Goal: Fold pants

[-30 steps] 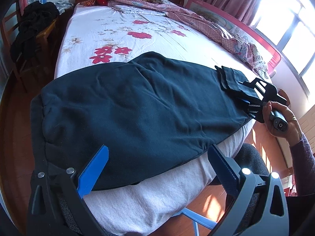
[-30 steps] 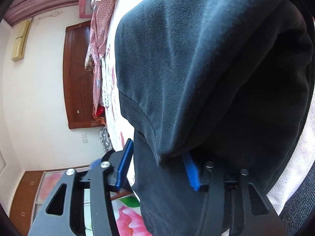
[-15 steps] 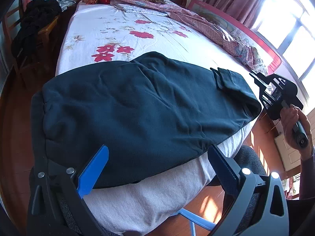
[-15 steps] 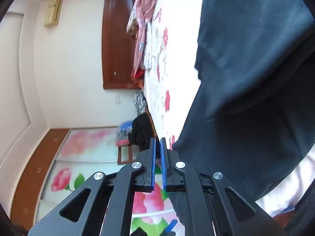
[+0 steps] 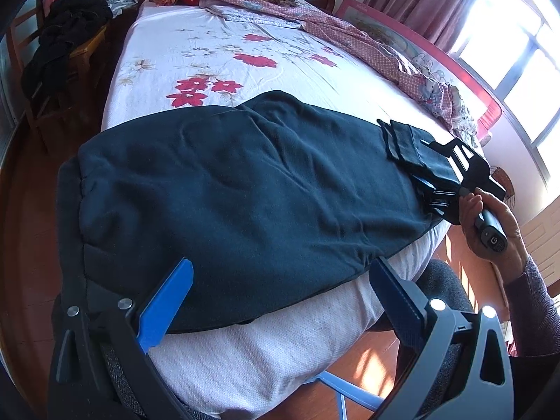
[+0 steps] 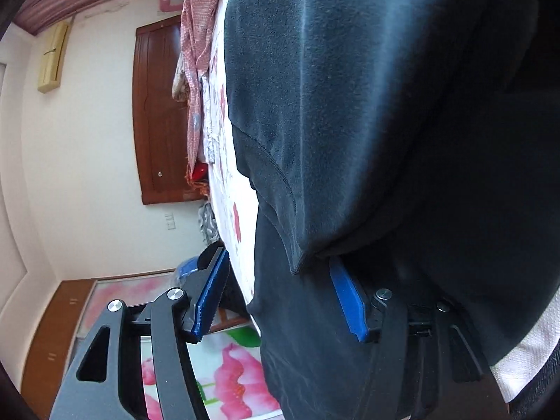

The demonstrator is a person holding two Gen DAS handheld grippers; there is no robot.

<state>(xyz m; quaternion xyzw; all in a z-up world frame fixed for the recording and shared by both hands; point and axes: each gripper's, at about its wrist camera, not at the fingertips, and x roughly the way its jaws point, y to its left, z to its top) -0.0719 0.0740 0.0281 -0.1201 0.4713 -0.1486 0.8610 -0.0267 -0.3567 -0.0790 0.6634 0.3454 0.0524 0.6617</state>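
Dark navy pants point(image 5: 245, 189) lie folded lengthwise across the foot of the bed, waistband at the left, cuffs point(image 5: 406, 143) at the right. My left gripper point(image 5: 280, 297) is open, its blue fingers astride the near hem above the mattress edge, holding nothing. My right gripper point(image 6: 280, 294) is open at the cuff end, jaws wide with the leg fabric point(image 6: 350, 140) between them. It also shows in the left wrist view point(image 5: 444, 189), tucked against the cuffs.
The bed point(image 5: 217, 52) has a white sheet with red flowers. A pink patterned quilt point(image 5: 350, 35) lies along the far side. A wooden chair with dark clothes point(image 5: 63, 42) stands at left. A window point(image 5: 518, 70) is at right.
My right gripper was open on the cuffs, pulled away shut half a second ago, and now is back at the cuffs, open around the fabric. My left gripper has barely moved.
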